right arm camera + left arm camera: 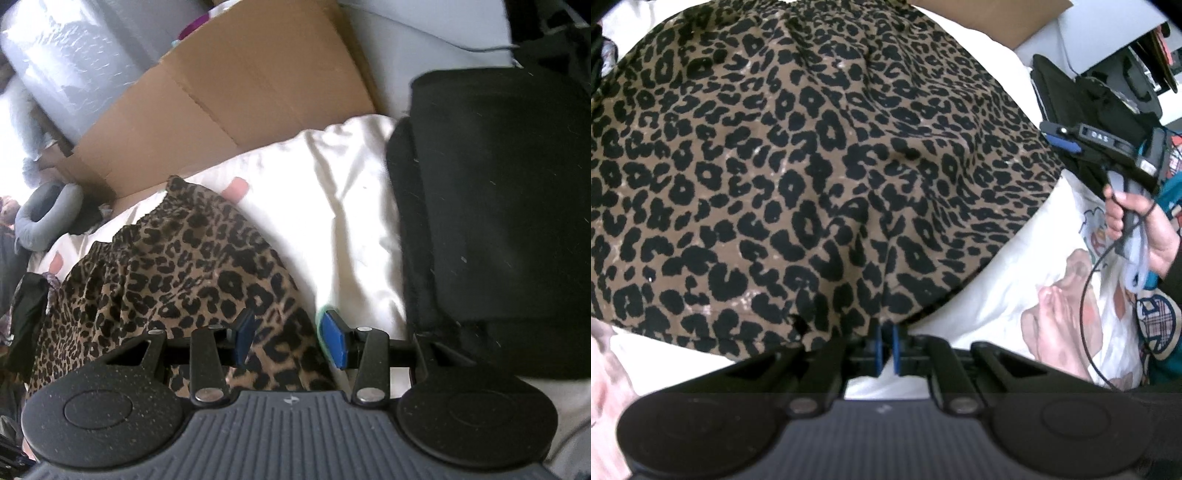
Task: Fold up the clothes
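The leopard-print garment (812, 166) lies spread across a white bedsheet (979, 314) and fills most of the left wrist view, from 9 o'clock up past 12 and round to 3, its gathered edge far up at 12 o'clock. The left gripper (886, 345) sits at 6 o'clock on the garment's near hem; its blue fingers (895, 347) stand almost together with only a sliver between them, and the hem runs right into that gap, so they are pinched on the cloth.

At 3 o'clock in the same view a hand (1137, 221) holds the right gripper (1058, 138) by its handle, off the garment's right-hand edge, with a thin black cable (1086, 295) looping down from it. Printed cloth with pale pink shapes (1067, 302) lies at 4 o'clock.

In the right wrist view the right gripper (291, 341) has its fingers (334, 343) set about half apart, over the corner of the garment (177, 266); whether the pads touch the cloth I cannot tell. The garment spreads away toward 9 o'clock. A black bag (498, 221) lies at 2 to 3 o'clock on the sheet (332, 192), and a brown cardboard box (240, 92) stands at 12 o'clock beyond the bed
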The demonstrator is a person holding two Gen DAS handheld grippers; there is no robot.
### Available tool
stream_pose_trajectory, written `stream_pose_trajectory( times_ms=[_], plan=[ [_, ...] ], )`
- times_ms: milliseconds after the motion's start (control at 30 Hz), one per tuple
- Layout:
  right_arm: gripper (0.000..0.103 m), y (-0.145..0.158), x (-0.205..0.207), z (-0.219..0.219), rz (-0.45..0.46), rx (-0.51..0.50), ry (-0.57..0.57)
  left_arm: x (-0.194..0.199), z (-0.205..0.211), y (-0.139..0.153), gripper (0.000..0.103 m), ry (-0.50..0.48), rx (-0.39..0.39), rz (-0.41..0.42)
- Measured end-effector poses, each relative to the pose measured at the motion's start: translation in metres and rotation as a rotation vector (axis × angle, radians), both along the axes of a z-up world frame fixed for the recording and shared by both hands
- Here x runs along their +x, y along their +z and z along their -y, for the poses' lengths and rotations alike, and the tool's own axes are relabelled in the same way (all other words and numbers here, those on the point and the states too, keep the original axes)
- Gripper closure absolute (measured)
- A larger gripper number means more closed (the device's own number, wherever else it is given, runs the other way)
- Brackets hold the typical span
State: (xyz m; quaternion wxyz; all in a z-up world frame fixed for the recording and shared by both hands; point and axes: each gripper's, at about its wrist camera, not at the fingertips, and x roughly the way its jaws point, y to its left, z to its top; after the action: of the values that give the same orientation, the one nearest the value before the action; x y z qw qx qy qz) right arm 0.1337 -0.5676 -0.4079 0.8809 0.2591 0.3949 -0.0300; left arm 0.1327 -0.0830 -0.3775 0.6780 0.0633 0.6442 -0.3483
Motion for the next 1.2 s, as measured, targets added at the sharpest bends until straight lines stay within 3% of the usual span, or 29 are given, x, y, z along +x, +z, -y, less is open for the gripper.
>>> stream_pose_trajectory(
  times_ms=[67,167,300,433,633,800,1033,1100,1133,1167,1200],
  plan=[
    [0.061,-0.001,0.004,-0.001,0.002,-0.003,0.010,0.000,0.000,0.000,0.097,-0.002,-0.001,0.000],
    [0.061,0.004,0.004,-0.003,0.033,-0.004,0.025,0.000,-0.001,0.000,0.097,-0.004,-0.003,0.000],
    [0.061,0.000,0.006,-0.006,0.001,-0.001,0.041,0.000,-0.001,0.001,0.097,-0.012,-0.006,0.000],
    [0.062,-0.013,0.001,0.000,-0.089,0.016,0.005,0.001,-0.003,0.002,0.097,-0.007,-0.012,-0.001],
    [0.062,-0.030,-0.026,0.014,-0.133,0.225,-0.047,0.000,-0.004,0.002,0.097,-0.005,-0.013,-0.006],
    [0.062,-0.052,-0.051,0.030,-0.107,0.480,-0.187,0.001,-0.005,0.002,0.097,-0.006,-0.012,-0.008],
    [0.061,-0.069,-0.059,0.035,-0.077,0.636,-0.260,0.001,-0.003,0.000,0.097,-0.006,-0.007,-0.012],
    [0.067,-0.069,-0.056,0.030,-0.089,0.607,-0.243,0.001,-0.003,0.000,0.097,-0.007,-0.006,-0.012],
    [0.087,-0.067,-0.055,0.028,-0.098,0.586,-0.231,0.001,-0.002,0.000,0.097,-0.007,-0.006,-0.013],
    [0.097,-0.065,-0.053,0.026,-0.108,0.568,-0.217,0.001,-0.002,0.000,0.097,-0.007,-0.006,-0.013],
    [0.097,-0.064,-0.051,0.025,-0.113,0.558,-0.201,0.001,-0.002,0.001,0.097,-0.007,-0.007,-0.013]
  ],
)
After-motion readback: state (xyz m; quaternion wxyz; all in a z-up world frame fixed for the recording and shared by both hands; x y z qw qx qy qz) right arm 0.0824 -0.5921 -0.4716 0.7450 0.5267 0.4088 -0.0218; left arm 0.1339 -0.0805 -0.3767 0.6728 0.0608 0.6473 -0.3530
